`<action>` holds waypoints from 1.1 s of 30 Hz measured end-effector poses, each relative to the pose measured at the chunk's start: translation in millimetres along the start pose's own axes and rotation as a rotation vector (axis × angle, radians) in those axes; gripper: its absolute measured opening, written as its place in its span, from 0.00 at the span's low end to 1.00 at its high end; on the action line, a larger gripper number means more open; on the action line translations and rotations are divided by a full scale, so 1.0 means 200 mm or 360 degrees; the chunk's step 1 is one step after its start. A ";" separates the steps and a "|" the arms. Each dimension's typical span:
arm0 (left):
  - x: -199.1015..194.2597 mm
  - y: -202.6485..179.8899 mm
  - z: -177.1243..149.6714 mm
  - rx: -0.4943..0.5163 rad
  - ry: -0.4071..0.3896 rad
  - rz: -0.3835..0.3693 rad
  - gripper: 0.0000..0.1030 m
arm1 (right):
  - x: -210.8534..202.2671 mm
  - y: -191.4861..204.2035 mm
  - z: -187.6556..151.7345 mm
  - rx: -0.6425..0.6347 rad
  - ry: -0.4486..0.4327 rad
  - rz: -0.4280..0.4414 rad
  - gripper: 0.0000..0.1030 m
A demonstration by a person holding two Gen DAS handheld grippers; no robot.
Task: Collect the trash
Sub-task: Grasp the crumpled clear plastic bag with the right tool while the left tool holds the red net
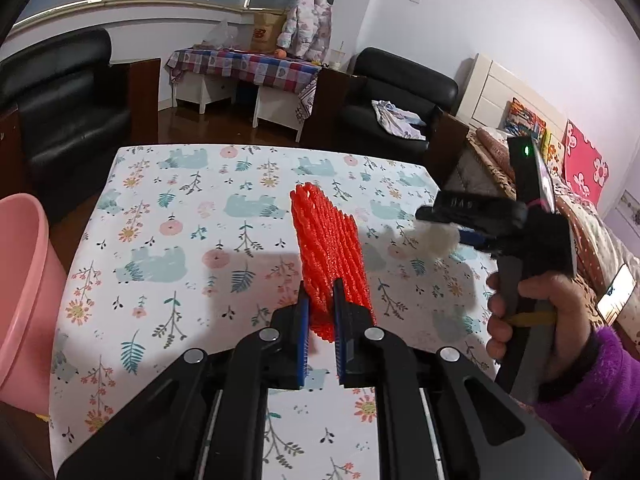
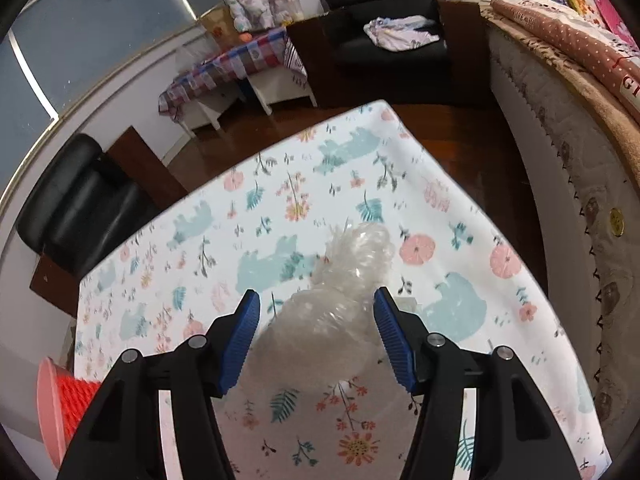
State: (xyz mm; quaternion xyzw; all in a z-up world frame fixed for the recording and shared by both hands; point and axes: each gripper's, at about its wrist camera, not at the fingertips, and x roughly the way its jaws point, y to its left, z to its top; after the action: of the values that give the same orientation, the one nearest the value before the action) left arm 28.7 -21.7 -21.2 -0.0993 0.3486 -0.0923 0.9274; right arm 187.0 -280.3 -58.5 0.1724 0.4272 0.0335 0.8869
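Closest in the left wrist view, the left gripper [image 1: 320, 300] has its blue pads clamped tight on a red foam net sleeve [image 1: 326, 248], which stands up from the jaws above the floral tablecloth [image 1: 168, 216]; the sleeve's lower end is hidden behind the fingers. At the near left a pink bin [image 1: 24, 280] is cut off by the frame edge, so its depth cannot be made out. To the right, a hand [image 1: 528, 320] in a purple sleeve [image 1: 600, 380] grips the handle of the right gripper [image 2: 316, 304], seen side-on and blurred. In the right wrist view its jaws stand wide, with a crumpled clear plastic wad [image 2: 340, 292] between them on the cloth; the right pad lies against the plastic, the left pad stands clear of it. Whether the wad is lifted is hard to tell. Farther off stand a black armchair [image 1: 400, 92] and a checked side table [image 1: 244, 64].
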 end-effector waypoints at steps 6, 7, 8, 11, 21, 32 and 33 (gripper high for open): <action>-0.01 0.04 0.00 -0.0039 -0.0008 0.0007 0.10 | -0.03 0.02 -0.06 -0.0105 0.0017 0.0167 0.40; -0.02 0.04 0.00 -0.0043 -0.0011 0.0012 0.10 | -0.06 0.05 -0.07 -0.0134 0.0020 0.0197 0.40; -0.02 0.04 0.00 -0.0046 -0.0014 0.0017 0.10 | -0.08 0.07 -0.09 -0.0168 0.0025 0.0225 0.40; -0.05 0.06 0.00 -0.0063 -0.0035 0.0044 0.10 | -0.13 0.18 -0.16 -0.0314 0.0075 0.0352 0.40; -0.16 0.11 -0.06 -0.0093 -0.0067 0.0252 0.10 | -0.24 0.53 -0.52 -0.0840 0.0224 0.0543 0.40; -0.19 0.14 -0.10 -0.0122 -0.0063 0.0291 0.10 | -0.24 0.56 -0.63 -0.0963 0.0288 0.0473 0.47; -0.19 0.14 -0.10 -0.0123 -0.0062 0.0290 0.10 | -0.24 0.55 -0.63 -0.0965 0.0288 0.0472 0.49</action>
State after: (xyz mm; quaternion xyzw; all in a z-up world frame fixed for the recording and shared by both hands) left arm -9.2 12.2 -18.5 -0.1046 0.3414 0.0077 0.9340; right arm 69.2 -151.3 -57.9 -0.0423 0.4450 0.3025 0.8419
